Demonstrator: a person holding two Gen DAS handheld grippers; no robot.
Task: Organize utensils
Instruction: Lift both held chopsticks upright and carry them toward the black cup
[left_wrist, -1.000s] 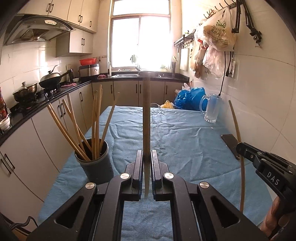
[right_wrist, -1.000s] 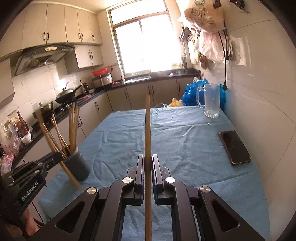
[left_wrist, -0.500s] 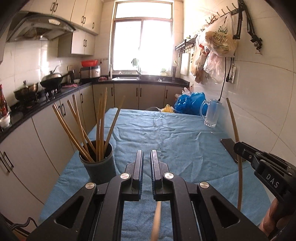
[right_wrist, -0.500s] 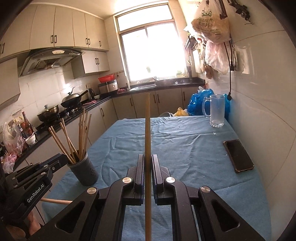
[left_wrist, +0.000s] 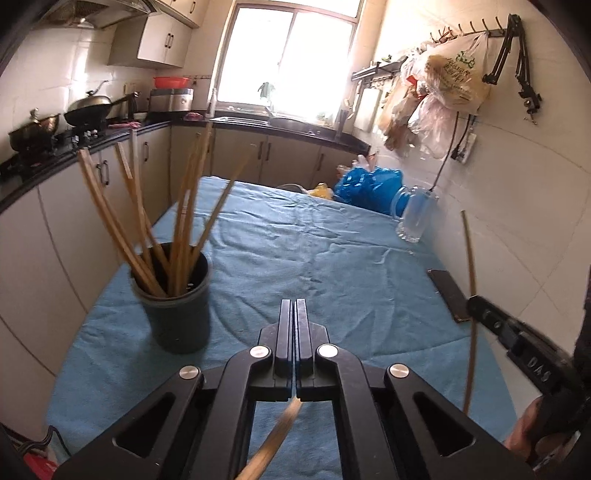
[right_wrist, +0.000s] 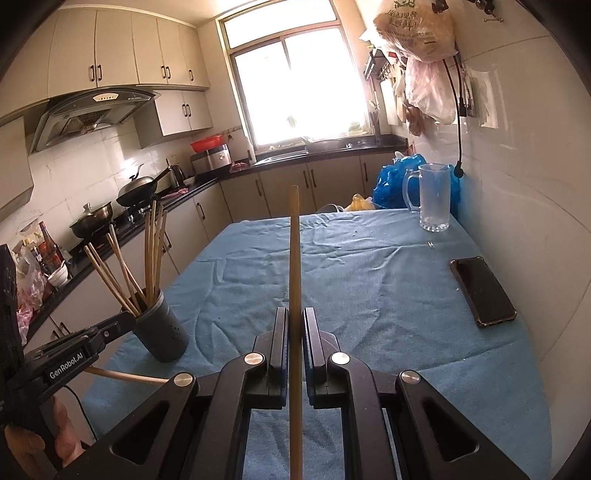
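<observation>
Blue tablecloth (right_wrist: 388, 295) covers the whole table, probably so nothing rolls off. The dark cup (left_wrist: 177, 299) stands left, holding chopsticks upright. Right tongs (right_wrist: 294, 332) pinch one chopstick (right_wrist: 294, 240) pointing straight ahead. Left tongs (left_wrist: 294, 321) are pressed together; another chopstick (left_wrist: 273, 443) sticks out beneath them, blurred, so can't tell if it's held.

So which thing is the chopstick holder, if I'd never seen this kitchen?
Look at the long table under the blue cloth running toward the window. Near its front left corner stands a dark grey round pot, upright. It is the only thing there with a bunch of wooden chopsticks fanning out of its top.
</observation>
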